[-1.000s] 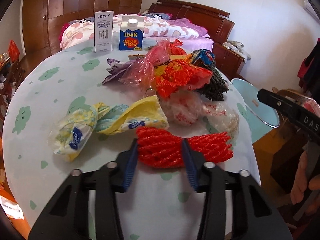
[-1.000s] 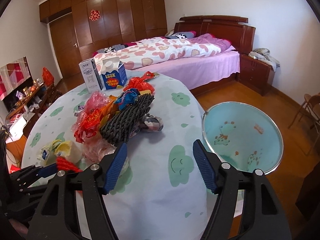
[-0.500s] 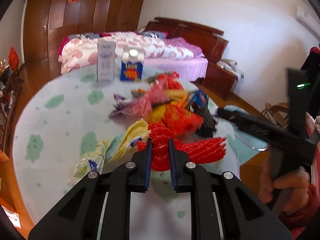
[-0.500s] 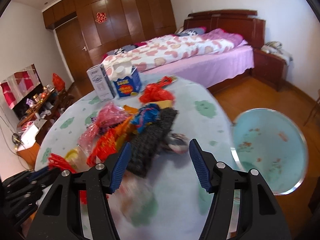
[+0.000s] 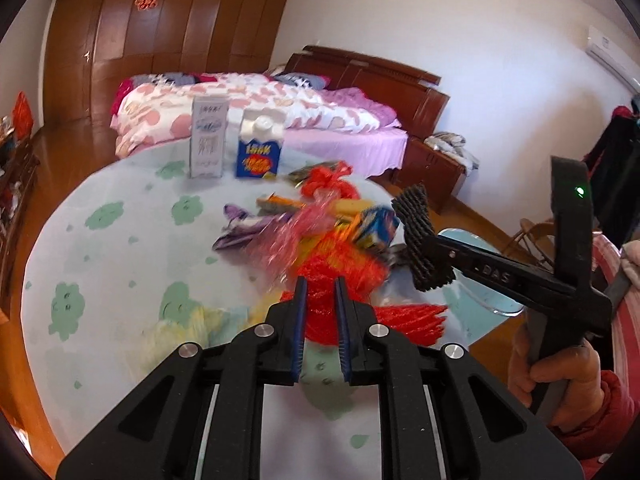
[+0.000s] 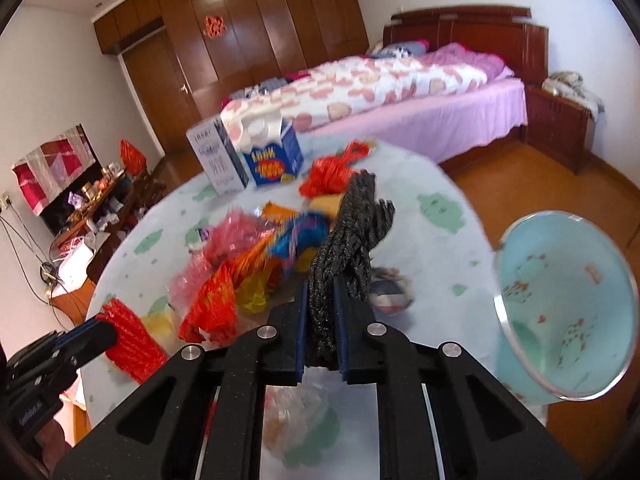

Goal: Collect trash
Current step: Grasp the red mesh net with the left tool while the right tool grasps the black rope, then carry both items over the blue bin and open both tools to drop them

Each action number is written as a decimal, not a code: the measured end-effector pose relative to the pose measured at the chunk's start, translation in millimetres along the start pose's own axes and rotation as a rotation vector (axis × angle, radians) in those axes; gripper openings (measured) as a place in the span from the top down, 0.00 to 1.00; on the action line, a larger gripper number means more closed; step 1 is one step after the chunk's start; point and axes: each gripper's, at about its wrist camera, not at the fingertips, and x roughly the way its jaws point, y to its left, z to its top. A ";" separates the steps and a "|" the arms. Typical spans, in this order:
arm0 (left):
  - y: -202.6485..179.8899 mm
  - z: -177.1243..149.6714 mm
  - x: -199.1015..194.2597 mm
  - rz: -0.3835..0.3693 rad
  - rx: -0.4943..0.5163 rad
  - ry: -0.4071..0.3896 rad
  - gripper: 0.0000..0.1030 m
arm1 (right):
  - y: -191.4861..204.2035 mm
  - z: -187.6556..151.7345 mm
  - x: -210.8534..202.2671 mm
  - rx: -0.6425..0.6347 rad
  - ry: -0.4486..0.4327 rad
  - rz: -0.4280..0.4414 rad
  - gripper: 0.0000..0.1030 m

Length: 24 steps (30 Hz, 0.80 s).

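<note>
My left gripper (image 5: 320, 292) is shut on a red foam net (image 5: 320, 316) and holds it above the round table (image 5: 112, 248). It also shows in the right wrist view (image 6: 128, 332). My right gripper (image 6: 320, 292) is shut on a black foam net (image 6: 352, 232), lifted off the table; it shows in the left wrist view (image 5: 420, 240) too. A pile of plastic bags and wrappers (image 6: 248, 264) lies on the table's middle. A light blue bin (image 6: 568, 312) stands on the floor at the table's right.
Two cartons, a white one (image 5: 208, 140) and a blue one (image 5: 260, 152), stand at the table's far edge. A yellow wrapper (image 5: 180, 332) lies near left. A bed (image 6: 380, 92) and a nightstand (image 6: 560, 128) are behind.
My left gripper shut on the red net and lifted it. My right gripper moved over the pile, shut on the black net and raised it.
</note>
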 end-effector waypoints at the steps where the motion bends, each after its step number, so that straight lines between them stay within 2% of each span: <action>1: -1.8 2.4 -2.1 0.002 0.002 -0.010 0.87 | -2.0 -0.5 -7.3 -0.001 -0.013 -0.004 0.87; 8: -9.1 14.1 -12.9 0.017 -0.015 -0.040 0.90 | -19.5 -4.0 -39.2 0.015 -0.066 -0.012 0.88; 15: -29.9 34.5 -15.8 0.026 -0.004 -0.080 0.90 | -53.5 -5.8 -70.2 0.058 -0.126 -0.071 0.88; 24: -80.1 53.2 14.4 -0.020 0.032 -0.090 0.90 | -103.7 -9.6 -99.7 0.092 -0.158 -0.215 0.88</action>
